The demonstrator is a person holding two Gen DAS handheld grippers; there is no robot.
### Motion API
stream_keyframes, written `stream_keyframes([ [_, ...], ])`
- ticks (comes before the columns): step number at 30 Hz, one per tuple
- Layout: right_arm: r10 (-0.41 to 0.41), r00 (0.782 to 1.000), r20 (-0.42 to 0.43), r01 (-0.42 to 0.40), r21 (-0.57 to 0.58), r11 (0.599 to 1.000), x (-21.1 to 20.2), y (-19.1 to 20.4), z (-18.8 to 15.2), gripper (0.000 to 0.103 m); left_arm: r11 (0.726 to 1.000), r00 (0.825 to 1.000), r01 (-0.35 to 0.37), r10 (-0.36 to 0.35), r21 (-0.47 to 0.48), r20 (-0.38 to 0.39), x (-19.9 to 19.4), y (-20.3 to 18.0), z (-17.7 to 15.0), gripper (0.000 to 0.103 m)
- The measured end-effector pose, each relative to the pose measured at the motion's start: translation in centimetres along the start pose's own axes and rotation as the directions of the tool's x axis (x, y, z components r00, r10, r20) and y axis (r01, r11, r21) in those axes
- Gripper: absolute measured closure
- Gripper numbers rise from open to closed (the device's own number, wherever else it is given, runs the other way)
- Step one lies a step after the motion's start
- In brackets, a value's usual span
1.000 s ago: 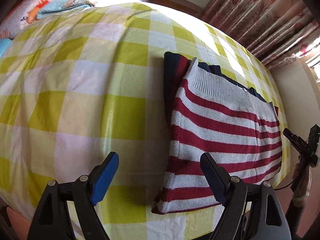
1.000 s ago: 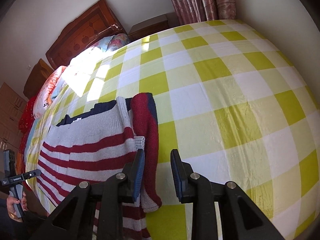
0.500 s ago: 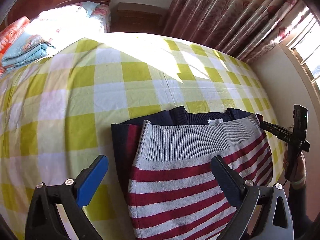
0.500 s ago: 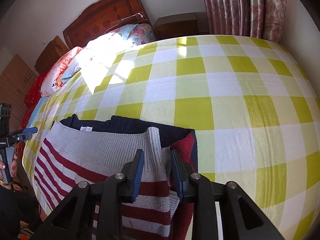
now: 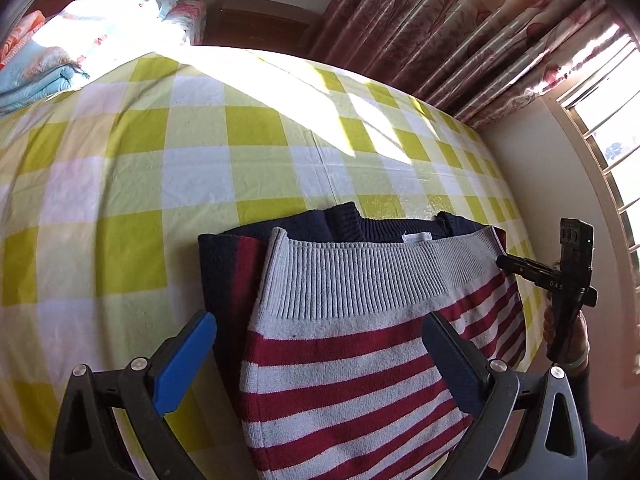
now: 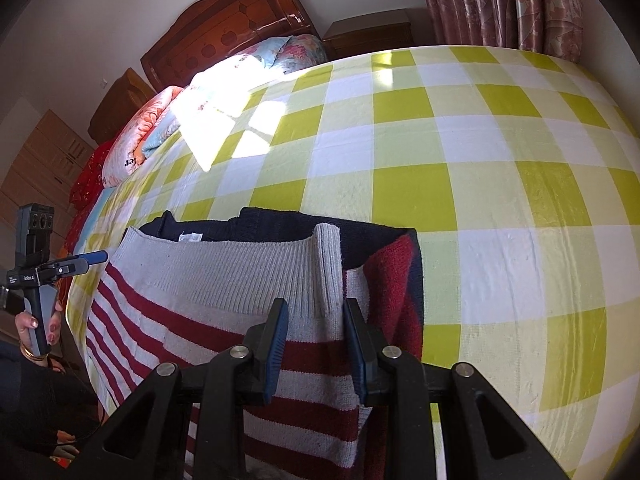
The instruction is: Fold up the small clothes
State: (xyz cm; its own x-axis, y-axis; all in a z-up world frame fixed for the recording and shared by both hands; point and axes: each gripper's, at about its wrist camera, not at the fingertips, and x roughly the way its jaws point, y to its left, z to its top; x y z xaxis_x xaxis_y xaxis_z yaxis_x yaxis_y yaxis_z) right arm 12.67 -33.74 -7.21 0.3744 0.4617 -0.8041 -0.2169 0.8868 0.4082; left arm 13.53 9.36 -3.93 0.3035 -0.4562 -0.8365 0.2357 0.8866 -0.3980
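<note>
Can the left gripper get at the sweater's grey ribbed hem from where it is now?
Probably yes: the left gripper is open above the striped sweater, and nothing lies between its jaws and the grey ribbed hem.

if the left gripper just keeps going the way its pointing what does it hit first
Most likely the striped sweater: the left gripper has its jaws wide open over the grey ribbed hem, angled down at it. Depth is hard to judge.

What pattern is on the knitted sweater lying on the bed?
The knitted sweater has dark red and off-white stripes, a plain grey ribbed hem and a navy neck. The left wrist view shows it best.
</note>
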Motion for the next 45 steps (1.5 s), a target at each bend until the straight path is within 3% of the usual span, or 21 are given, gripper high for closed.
stream_keyframes([
  [5, 0.016, 1.000, 0.001, -0.016, 0.014, 1.000, 0.1, -0.3, 0.0, 0.075, 0.994, 0.991, -0.109, 0.108, -0.002, -0.083, 2.5, 0.6, 0.1, 0.000],
  [9, 0.024, 1.000, 0.006, -0.024, 0.015, 1.000, 0.1, -0.4, 0.0, 0.075, 0.991, 0.990, -0.135, 0.135, 0.002, -0.051, 2.7, 1.0, -0.6, 0.000],
  [11, 0.033, 0.999, 0.007, -0.033, 0.020, 0.999, 0.2, -0.5, 0.0, 0.075, 0.983, 0.983, -0.181, 0.182, 0.016, -0.025, 2.5, 0.8, -0.9, 0.000],
  [14, 0.042, 0.999, 0.007, -0.042, 0.027, 0.999, 0.2, -0.6, 0.0, 0.075, 0.959, 0.960, -0.280, 0.279, 0.041, 0.038, 1.2, 0.3, -1.4, 0.000],
  [18, 0.054, 0.999, 0.007, -0.054, 0.038, 0.998, 0.2, -0.9, 0.0, 0.075, 0.895, 0.892, -0.437, 0.418, 0.093, 0.172, -1.2, -0.9, -2.0, 0.000],
  [19, 0.055, 0.998, 0.006, -0.055, 0.040, 0.998, 0.2, -0.9, 0.0, 0.075, 0.891, 0.888, -0.442, 0.417, 0.106, 0.196, -1.7, -1.1, -2.0, 0.000],
  [20, 0.055, 0.998, 0.007, -0.056, 0.040, 0.998, 0.2, -0.9, 0.0, 0.075, 0.902, 0.899, -0.415, 0.387, 0.117, 0.204, -1.9, -1.4, -2.0, 0.000],
  [21, 0.057, 0.998, 0.009, -0.057, 0.042, 0.997, 0.2, -0.9, 0.0, 0.075, 0.926, 0.922, -0.357, 0.328, 0.123, 0.207, -2.2, -1.5, -1.9, 0.000],
  [23, 0.058, 0.998, 0.010, -0.059, 0.046, 0.997, 0.2, -1.0, -0.1, 0.075, 0.971, 0.966, -0.197, 0.168, 0.139, 0.194, -2.2, -2.0, -1.6, 0.000],
  [24, 0.059, 0.998, 0.011, -0.060, 0.049, 0.997, 0.2, -1.0, -0.1, 0.075, 0.979, 0.975, -0.145, 0.116, 0.145, 0.189, -2.0, -2.3, -1.4, 0.000],
  [28, 0.063, 0.998, 0.015, -0.064, 0.058, 0.996, 0.2, -1.0, -0.2, 0.075, 0.979, 0.979, -0.161, 0.143, 0.125, 0.142, 0.3, -2.0, -0.2, 0.000],
  [33, 0.070, 0.997, 0.017, -0.071, 0.066, 0.995, 0.2, -1.1, -0.2, 0.075, 0.995, 0.997, -0.052, 0.048, 0.080, 0.053, 1.9, -1.1, -0.7, 0.000],
  [36, 0.071, 0.997, 0.020, -0.073, 0.069, 0.995, 0.2, -1.2, -0.3, 0.075, 0.989, 0.994, -0.107, 0.104, 0.104, 0.030, 2.8, -1.3, -0.9, 0.000],
  [40, 0.077, 0.997, 0.029, -0.079, 0.081, 0.994, 0.2, -1.3, -0.4, 0.076, 0.991, 0.994, -0.107, 0.104, 0.082, 0.033, 2.7, -0.9, -0.6, 0.000],
  [45, 0.068, 0.997, 0.046, -0.072, 0.091, 0.993, 0.0, -1.5, -0.5, 0.081, 0.981, 0.986, -0.163, 0.160, 0.101, 0.037, 2.8, -1.1, -0.8, 0.000],
])
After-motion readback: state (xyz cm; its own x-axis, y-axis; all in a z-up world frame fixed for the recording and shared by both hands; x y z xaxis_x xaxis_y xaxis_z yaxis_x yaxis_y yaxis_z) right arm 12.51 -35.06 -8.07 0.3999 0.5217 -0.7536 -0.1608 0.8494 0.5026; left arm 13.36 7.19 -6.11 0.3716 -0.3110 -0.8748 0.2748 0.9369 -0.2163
